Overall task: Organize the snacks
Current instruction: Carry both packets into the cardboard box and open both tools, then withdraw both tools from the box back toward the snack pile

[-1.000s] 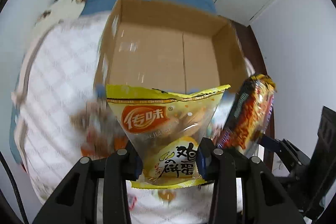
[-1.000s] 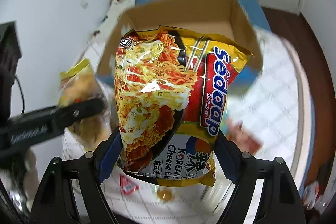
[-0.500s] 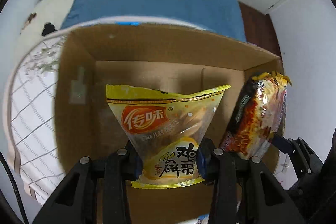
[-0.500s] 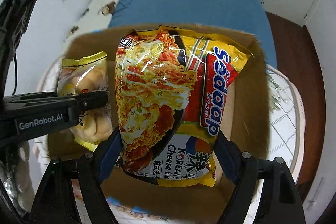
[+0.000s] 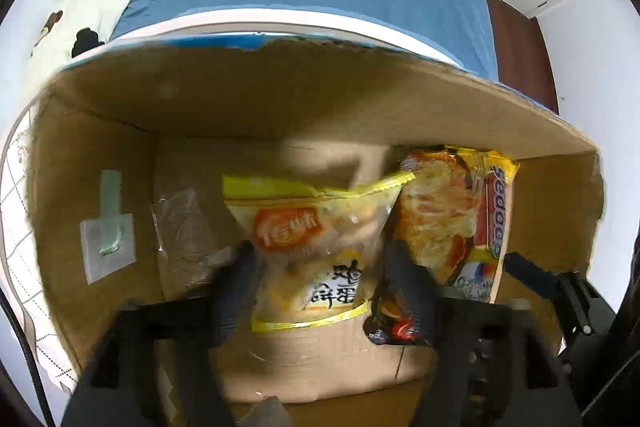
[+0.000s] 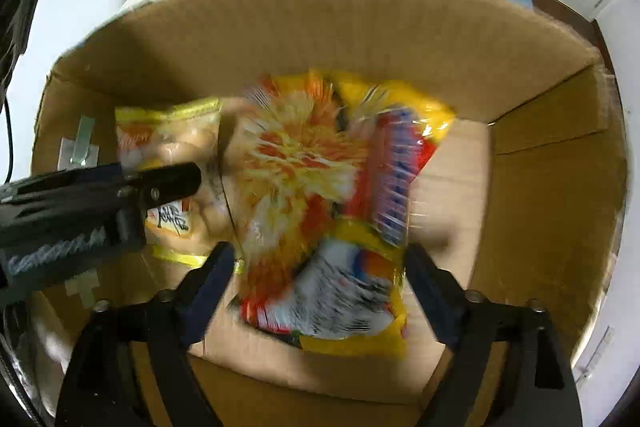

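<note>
let both packets fall flat onto the floor of the cardboard box (image 5: 320, 107), side by side, and lift clear only once they settle. the left gripper (image 5: 320, 267) points straight down inside the box, jaws opening, its pads off the yellow snack bag (image 5: 316, 243) between them. the right gripper (image 6: 316, 267) points down too, jaws opening, pads clear of the blurred noodle packet (image 6: 320, 195) dropping between them, just beside the yellow snack bag, nearer the box's right wall.
</note>
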A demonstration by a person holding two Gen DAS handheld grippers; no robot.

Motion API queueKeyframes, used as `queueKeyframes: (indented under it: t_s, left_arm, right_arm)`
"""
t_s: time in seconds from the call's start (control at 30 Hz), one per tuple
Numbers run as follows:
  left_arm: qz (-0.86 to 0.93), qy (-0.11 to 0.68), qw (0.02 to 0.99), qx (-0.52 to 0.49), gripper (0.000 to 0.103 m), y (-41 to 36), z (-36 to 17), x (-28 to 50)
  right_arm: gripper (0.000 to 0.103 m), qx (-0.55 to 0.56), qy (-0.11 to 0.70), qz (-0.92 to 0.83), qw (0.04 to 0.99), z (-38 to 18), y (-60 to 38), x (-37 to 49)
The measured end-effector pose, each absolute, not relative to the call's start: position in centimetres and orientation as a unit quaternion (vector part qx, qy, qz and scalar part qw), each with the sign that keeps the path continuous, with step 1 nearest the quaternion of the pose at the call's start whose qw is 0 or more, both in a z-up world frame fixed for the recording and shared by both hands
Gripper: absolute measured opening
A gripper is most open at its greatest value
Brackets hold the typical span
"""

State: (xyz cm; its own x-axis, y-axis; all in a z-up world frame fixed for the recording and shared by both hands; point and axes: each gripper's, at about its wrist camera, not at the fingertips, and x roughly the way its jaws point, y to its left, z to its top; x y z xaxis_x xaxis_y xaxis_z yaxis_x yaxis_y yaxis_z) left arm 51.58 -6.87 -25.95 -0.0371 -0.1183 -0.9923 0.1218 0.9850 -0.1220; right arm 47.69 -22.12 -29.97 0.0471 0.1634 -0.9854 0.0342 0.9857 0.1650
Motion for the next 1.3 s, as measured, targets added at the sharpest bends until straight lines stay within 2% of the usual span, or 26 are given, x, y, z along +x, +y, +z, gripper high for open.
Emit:
queueKeyframes:
  t_s: [0.03, 0.33, 0.53, 0.9, 1.3]
  left_arm:
    - [-0.083, 0.71, 0.699, 0.007, 0.093, -6.8, -25.7, 51.6]
    - [-0.068, 0.676, 0.734, 0.02, 0.093, -5.6, -22.1, 48.3]
    - [-0.055, 0.627, 0.776, 0.02, 0.093, -3.3, -19.1, 44.7]
    - [-0.053, 0.55, 0.833, 0.027, 0.093, -1.3, -13.1, 37.3]
    - [-0.071, 0.509, 0.858, 0.011, 0.093, 0.3, -8.3, 29.7]
  right_arm:
    - [0.098, 0.075, 0.687, 0.041, 0.721, -29.8, -22.4, 47.7]
    - [0.098, 0.095, 0.665, 0.015, 0.74, -27.5, -24.7, 46.0]
    - [0.098, 0.098, 0.635, -0.013, 0.766, -21.9, -24.6, 41.4]
    - [0.098, 0.053, 0.568, -0.027, 0.821, -16.0, -20.5, 36.0]
    - [0.098, 0.069, 0.504, -0.015, 0.861, -8.7, -19.5, 28.3]
